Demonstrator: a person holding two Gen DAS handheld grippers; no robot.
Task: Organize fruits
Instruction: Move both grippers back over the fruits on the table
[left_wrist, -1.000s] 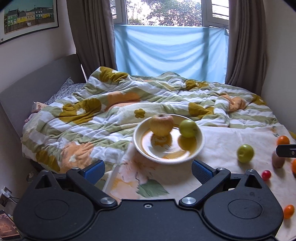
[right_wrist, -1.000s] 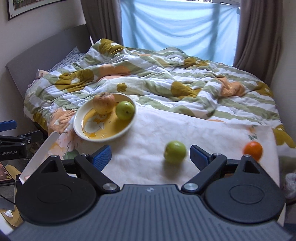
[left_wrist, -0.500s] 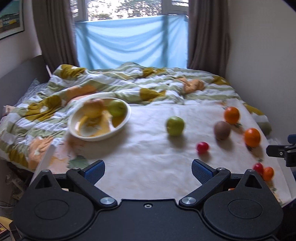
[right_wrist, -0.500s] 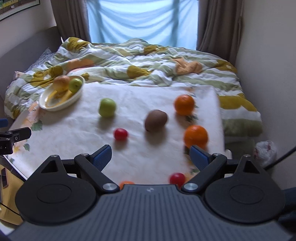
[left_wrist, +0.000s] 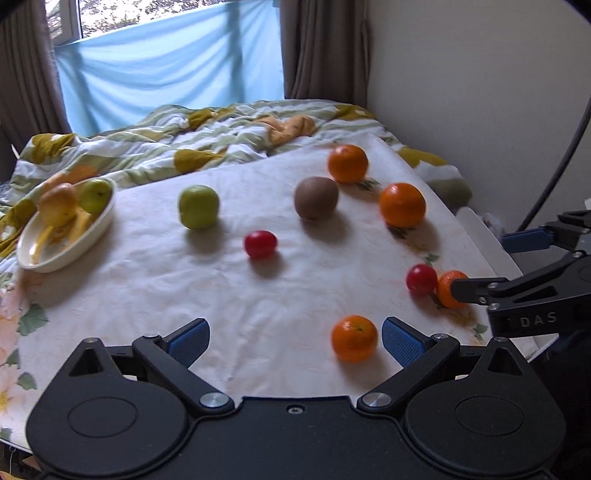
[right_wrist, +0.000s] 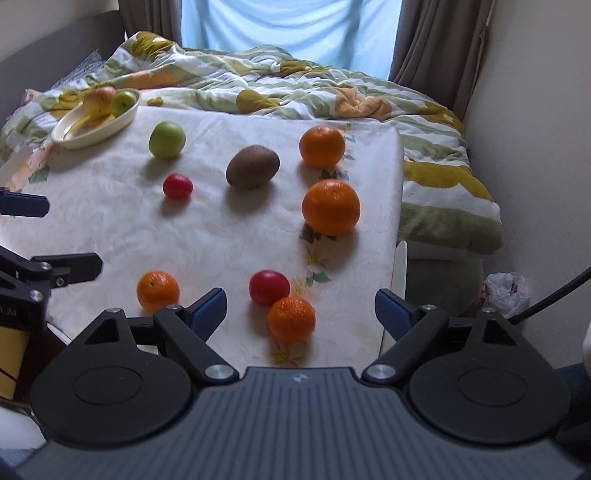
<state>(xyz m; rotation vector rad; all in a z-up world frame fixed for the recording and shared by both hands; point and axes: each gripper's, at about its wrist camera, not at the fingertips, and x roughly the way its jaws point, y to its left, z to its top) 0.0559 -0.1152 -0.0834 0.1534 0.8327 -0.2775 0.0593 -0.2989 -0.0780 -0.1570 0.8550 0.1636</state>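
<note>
A cream bowl (left_wrist: 70, 247) (right_wrist: 110, 127) at the far left holds a yellow apple (left_wrist: 58, 204) and a green apple (left_wrist: 95, 195). On the white board lie a loose green apple (left_wrist: 198, 211) (right_wrist: 167, 140), a kiwi (left_wrist: 316, 198) (right_wrist: 252, 167), two big oranges (left_wrist: 402, 205) (right_wrist: 330, 206), small oranges (left_wrist: 354, 338) (right_wrist: 291, 319) and red tomatoes (left_wrist: 260, 243) (right_wrist: 269, 287). My left gripper (left_wrist: 293, 338) is open and empty, a small orange just inside its right finger. My right gripper (right_wrist: 300, 307) is open over a small orange and a tomato.
The board (left_wrist: 258, 295) lies on a bed with a rumpled flowered duvet (right_wrist: 258, 85) behind it. A wall (left_wrist: 480, 92) runs along the right side. Curtains and a blue sheet (left_wrist: 166, 74) cover the window at the back. A white plastic bag (right_wrist: 506, 288) lies on the floor at right.
Both grippers have swung right and moved closer to the board. The bowl has slid to the far left of both views and the near small oranges and tomatoes have come into view.
</note>
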